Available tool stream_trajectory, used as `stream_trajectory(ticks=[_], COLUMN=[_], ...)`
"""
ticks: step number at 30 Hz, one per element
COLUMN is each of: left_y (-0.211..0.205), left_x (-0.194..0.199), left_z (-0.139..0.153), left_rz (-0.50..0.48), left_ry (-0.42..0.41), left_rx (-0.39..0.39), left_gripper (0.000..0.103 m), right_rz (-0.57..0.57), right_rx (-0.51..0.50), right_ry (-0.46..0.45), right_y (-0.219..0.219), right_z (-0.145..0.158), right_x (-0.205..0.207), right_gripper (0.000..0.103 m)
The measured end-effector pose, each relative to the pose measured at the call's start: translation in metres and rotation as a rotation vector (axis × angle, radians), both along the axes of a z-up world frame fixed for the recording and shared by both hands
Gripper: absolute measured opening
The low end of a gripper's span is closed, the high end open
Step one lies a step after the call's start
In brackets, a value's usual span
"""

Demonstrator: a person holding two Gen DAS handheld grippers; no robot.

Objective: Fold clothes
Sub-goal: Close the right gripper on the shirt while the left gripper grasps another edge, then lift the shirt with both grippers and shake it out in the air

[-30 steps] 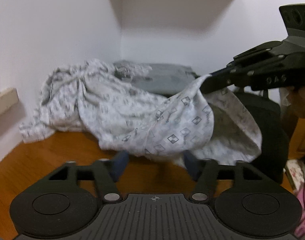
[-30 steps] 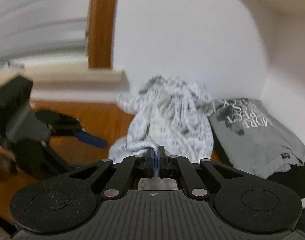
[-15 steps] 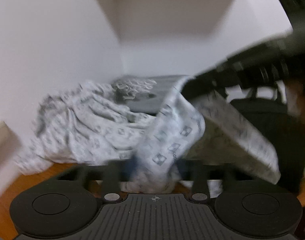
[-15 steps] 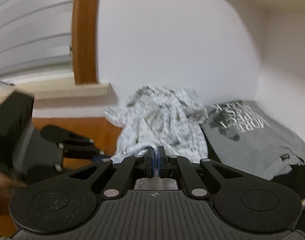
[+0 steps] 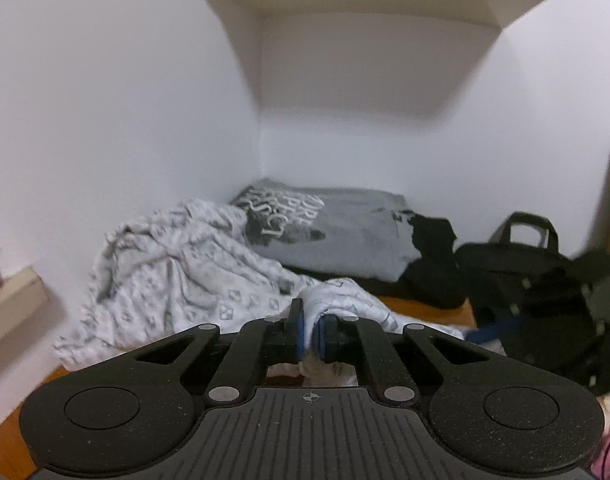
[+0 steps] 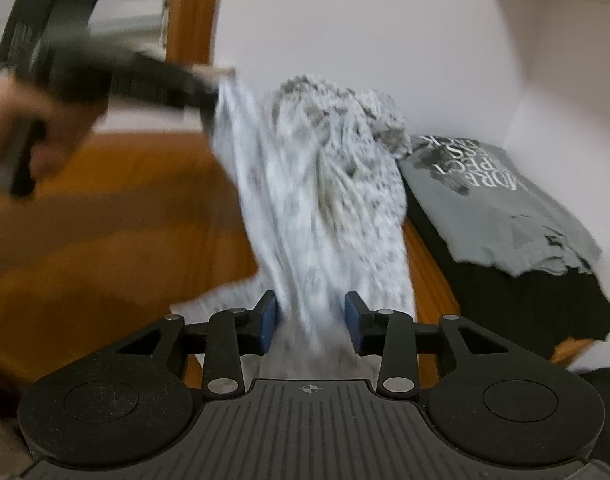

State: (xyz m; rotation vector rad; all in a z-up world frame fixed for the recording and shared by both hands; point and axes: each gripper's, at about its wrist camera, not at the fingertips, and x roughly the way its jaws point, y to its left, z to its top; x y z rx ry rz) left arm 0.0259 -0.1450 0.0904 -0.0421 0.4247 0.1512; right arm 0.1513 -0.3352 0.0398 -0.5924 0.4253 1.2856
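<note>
1. Pinching a bunched fold of the white patterned garment (image 5: 177, 280), my left hand-held gripper (image 5: 311, 338) lifts it off the wooden tabletop (image 6: 105, 220)
2. My right hand-held gripper (image 6: 311, 330) is opening, cloth loose between its pads
3. Folding barely begun: one crumpled garment, one grey printed T-shirt (image 5: 337, 236) lying flat, one black bag (image 5: 537, 280)

The crumpled white patterned cotton garment (image 5: 177, 276) lies on the brown wooden tabletop (image 6: 105, 216) against the wall. Right of it, in the corner, the folded grey printed T-shirt (image 5: 337, 236) rests on a black folded garment (image 6: 521, 300). Farther right stands a black handled bag (image 5: 533, 276).
</note>
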Motion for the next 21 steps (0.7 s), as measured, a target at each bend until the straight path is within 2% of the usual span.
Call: stream_trajectory(ticks=[2,7,9,11,12,13,16,21], left_y=[-0.003,-0.006,-0.005,-0.005,-0.005,-0.005,-0.006,-0.008], left_x=[-0.004,-0.015,-0.022,-0.029,-0.033,-0.038,-0.057,-0.104], left_z=[0.006,0.021,0.029,0.037,0.042,0.047,0.075,0.153], left_rz=[0.004,0.021,0.028,0.039,0.045,0.052,0.092,0.153], left_ry=[-0.009,-0.034,-0.048,-0.063,-0.071,-0.081,-0.122,-0.222], left_rx=[0.007,0.024,0.027,0.035,0.039,0.048,0.094,0.191], left_gripper=[0.007,0.007,0.007,0.007,0.007,0.006,0.006,0.006], right_rz=[-0.013,-0.044,-0.053,-0.05,-0.044,-0.035,-0.026,0.003], right_rx=[-0.013,-0.03,-0.026,-0.005,0.01,0.031,0.128,0.363], right_ry=[-0.015,-0.067,-0.066,-0.047,-0.041,-0.045,-0.094,-0.169], right_y=[-0.006,-0.008,-0.007,-0.007,-0.007,-0.007,-0.008,-0.011], right_z=[-0.004,-0.008,-0.008,-0.002,0.001,0.009,0.046,0.138], right_x=[0.0,0.005,0.01,0.013,0.013,0.012,0.005,-0.01], right_gripper=[0.038,0.049,0.049,0.042,0.019,0.012,0.012,0.011])
